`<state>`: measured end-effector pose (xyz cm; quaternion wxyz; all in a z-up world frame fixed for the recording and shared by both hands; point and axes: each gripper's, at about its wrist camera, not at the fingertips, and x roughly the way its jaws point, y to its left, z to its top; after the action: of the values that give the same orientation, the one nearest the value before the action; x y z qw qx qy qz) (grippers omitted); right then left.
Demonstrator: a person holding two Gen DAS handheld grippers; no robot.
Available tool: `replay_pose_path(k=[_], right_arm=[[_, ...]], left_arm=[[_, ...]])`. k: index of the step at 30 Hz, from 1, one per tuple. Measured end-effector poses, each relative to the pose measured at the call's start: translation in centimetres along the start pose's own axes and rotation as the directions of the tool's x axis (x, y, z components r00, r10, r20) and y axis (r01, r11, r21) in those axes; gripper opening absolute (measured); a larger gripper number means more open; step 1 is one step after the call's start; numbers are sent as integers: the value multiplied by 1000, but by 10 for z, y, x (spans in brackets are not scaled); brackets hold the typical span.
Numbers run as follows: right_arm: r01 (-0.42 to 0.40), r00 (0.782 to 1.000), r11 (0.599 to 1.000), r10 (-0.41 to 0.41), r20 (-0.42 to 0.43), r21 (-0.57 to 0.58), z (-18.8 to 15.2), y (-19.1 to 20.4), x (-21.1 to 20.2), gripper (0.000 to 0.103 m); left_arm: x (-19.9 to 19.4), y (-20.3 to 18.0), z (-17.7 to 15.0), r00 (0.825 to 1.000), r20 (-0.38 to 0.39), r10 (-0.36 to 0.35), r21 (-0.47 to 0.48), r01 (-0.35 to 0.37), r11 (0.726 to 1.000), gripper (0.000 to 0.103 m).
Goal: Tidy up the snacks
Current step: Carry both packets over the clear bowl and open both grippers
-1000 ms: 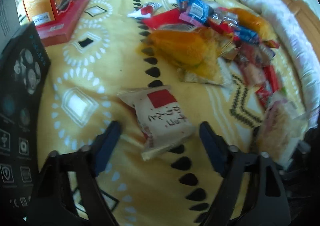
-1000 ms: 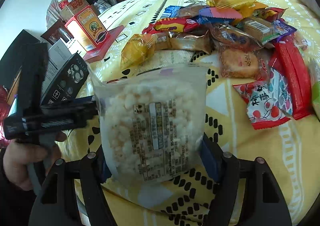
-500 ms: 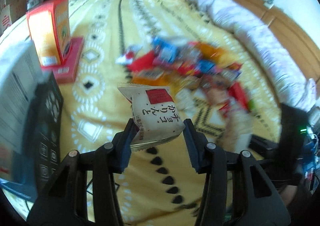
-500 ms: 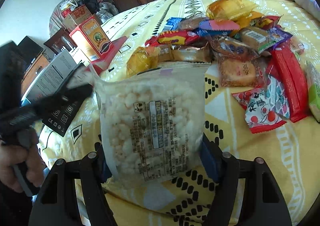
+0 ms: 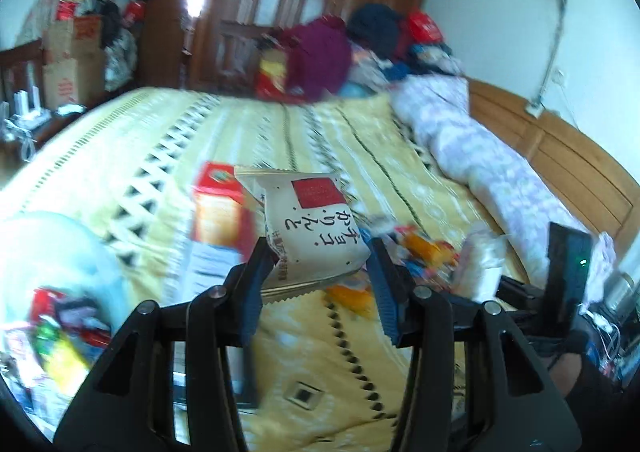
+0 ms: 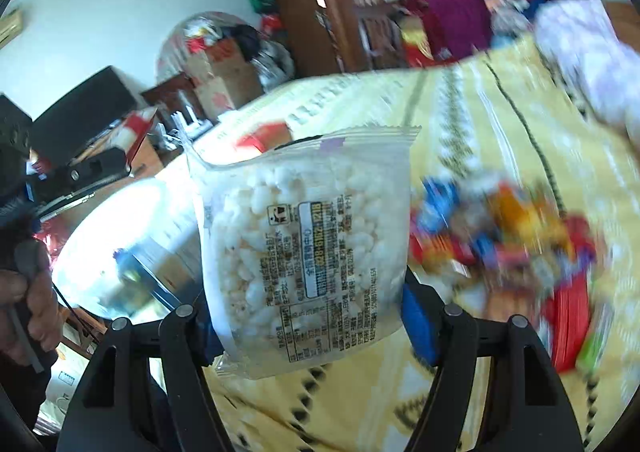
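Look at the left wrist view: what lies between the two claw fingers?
A cream snack packet with a red square and dark script sits between the left claw's fingers, clamped and lifted clear of the yellow bedspread.

The left gripper (image 5: 316, 284), open around the beige snack packet (image 5: 310, 230) a second ago, now clamps it clear of the bedspread (image 5: 360, 155). The right gripper (image 6: 308, 316) has also risen, carrying its clear rice-puff bag (image 6: 304, 248).

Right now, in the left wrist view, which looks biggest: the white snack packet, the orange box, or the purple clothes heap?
1. Purple clothes heap
2. White snack packet, though nearness to the camera inflates it
3. Orange box, partly hidden and blurred, so unsure
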<state>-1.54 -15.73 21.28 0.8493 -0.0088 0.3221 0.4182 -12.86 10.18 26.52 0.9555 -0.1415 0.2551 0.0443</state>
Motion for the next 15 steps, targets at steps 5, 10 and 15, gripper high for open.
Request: replay_pose_path(k=[5, 10, 15], right_arm=[[-89, 995, 992, 93, 44, -90, 55, 66, 5, 75], [-199, 978, 967, 206, 29, -157, 99, 132, 24, 75], [-287, 956, 935, 292, -6, -207, 122, 192, 45, 75]], left_arm=[[-54, 50, 24, 983, 119, 141, -20, -140, 990, 49], [-93, 101, 42, 945, 173, 278, -43, -275, 961, 49], [-109, 143, 40, 909, 178, 376, -105, -363, 926, 49]])
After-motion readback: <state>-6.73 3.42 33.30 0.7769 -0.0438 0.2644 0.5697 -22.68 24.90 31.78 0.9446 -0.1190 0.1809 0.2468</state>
